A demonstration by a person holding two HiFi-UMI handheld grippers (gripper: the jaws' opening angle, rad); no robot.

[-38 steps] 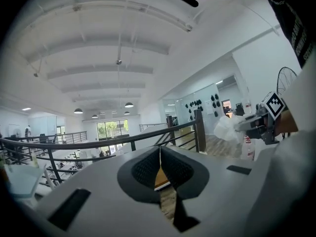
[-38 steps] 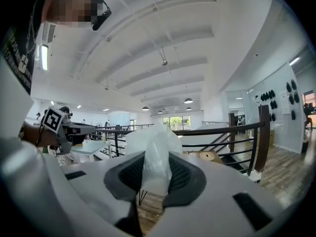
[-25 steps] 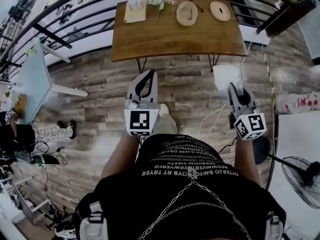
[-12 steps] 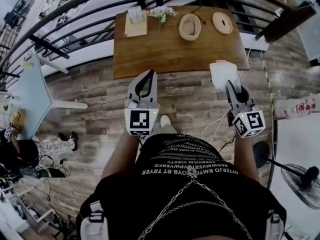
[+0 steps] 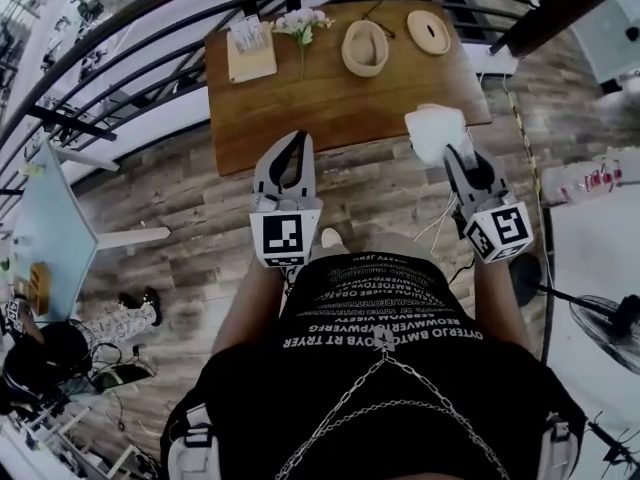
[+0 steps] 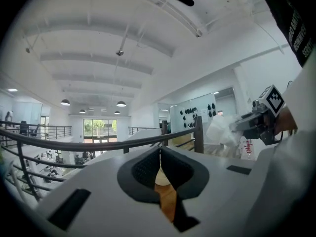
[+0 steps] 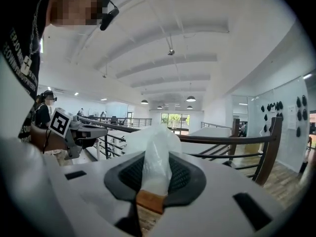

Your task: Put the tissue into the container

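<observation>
**Left:** the white, dark-padded left gripper (image 5: 292, 144) hovers just before the near edge of the brown rectangular wooden table (image 5: 300, 108). Its jaws are pressed together with nothing between them.

**Centre:** the pale round container (image 5: 365, 48) stands at the table's far side, with a flat pale round disc (image 5: 428, 31) near it on the right.

**Right:** the right gripper (image 5: 451, 153) has its jaws clamped on the thin, crumpled white tissue (image 5: 435, 130). The tissue is held over the table's near edge toward the right corner, well apart from the container.

The left hand-held gripper (image 5: 287, 158) sits at frame centre and points up-frame, its jaws together with nothing between them. The right hand-held gripper (image 5: 452, 156), at centre right, tilts up-left, its jaws pinched on the tissue (image 5: 435, 130). Both forearms reach forward.
</observation>
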